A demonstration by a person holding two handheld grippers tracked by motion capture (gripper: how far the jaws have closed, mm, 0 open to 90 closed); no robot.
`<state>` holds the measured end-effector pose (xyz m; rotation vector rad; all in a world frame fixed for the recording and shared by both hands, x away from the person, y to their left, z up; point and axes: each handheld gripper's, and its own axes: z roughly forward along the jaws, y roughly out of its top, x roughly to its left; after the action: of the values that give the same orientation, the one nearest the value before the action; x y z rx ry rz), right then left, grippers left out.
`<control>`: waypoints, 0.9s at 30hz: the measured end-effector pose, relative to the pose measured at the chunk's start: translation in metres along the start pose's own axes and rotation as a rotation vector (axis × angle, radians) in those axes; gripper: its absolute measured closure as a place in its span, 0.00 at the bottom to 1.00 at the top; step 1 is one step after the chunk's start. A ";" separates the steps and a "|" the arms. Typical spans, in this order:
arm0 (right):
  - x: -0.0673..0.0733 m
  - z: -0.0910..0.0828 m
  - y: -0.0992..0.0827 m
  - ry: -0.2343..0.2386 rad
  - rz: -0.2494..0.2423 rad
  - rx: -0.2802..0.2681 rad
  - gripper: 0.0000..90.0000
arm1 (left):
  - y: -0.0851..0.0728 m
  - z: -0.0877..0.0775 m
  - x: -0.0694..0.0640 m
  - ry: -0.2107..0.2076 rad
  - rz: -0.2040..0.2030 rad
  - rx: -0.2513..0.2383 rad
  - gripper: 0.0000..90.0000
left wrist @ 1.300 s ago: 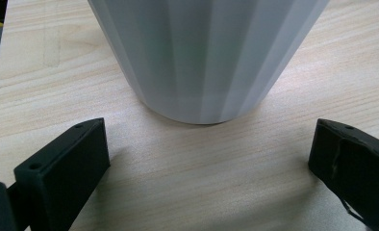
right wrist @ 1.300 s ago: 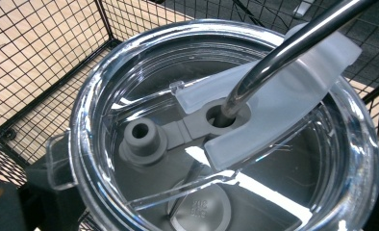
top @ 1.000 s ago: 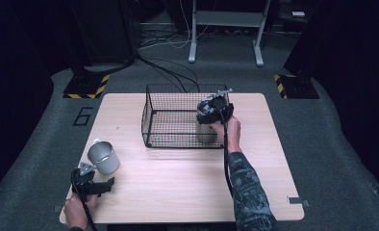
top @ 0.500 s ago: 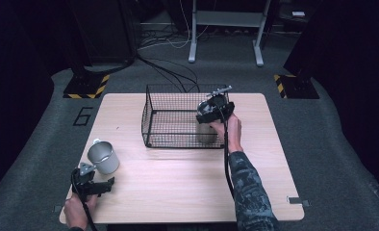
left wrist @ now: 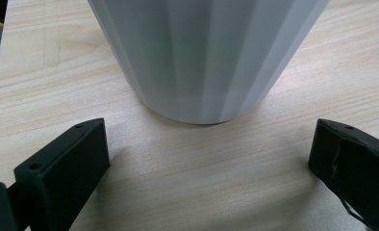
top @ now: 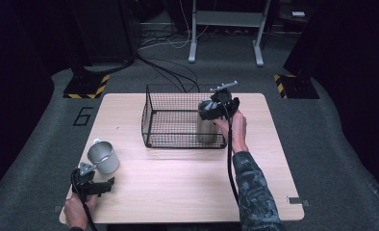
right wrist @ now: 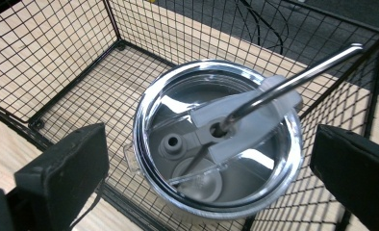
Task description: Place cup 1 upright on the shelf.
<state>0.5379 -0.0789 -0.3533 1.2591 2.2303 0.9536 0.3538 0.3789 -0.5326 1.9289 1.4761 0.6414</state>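
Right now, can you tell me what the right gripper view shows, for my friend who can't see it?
A silver tumbler with a clear lid and a metal straw stands inside a black wire basket on a pale wooden table. The right gripper hangs just above it, its two black jaws wide apart on either side of the lid, not touching it.

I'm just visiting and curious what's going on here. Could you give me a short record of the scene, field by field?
Table: wooden table
Basket: black wire basket, open top, toward the table's far side
Tumbler: steel tumbler with lid and straw, upright in the basket's right end
Cup: grey cup, upright, front left of the table
Left gripper: open, just short of the cup
Right gripper: open, above the tumbler
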 end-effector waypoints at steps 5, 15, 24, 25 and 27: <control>-0.001 -0.016 -0.001 0.016 0.000 -0.026 0.00 | 0.000 0.000 0.000 0.000 0.000 -0.003 0.00; 0.001 -0.058 -0.016 0.050 -0.006 -0.092 0.00 | 0.000 -0.001 0.000 -0.006 0.003 0.010 0.00; 0.001 -0.082 -0.048 0.056 -0.020 -0.102 0.00 | 0.000 0.000 0.000 -0.005 0.001 0.006 0.00; 0.001 -0.084 -0.052 0.057 -0.022 -0.100 0.00 | 0.000 0.000 0.000 -0.001 0.000 -0.004 0.00; 0.000 -0.090 -0.061 0.058 -0.021 -0.102 0.00 | 0.000 0.000 0.000 -0.001 0.000 -0.003 0.00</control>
<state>0.4450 -0.1336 -0.3362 1.1751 2.2030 1.0944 0.3538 0.3789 -0.5328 1.9267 1.4738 0.6420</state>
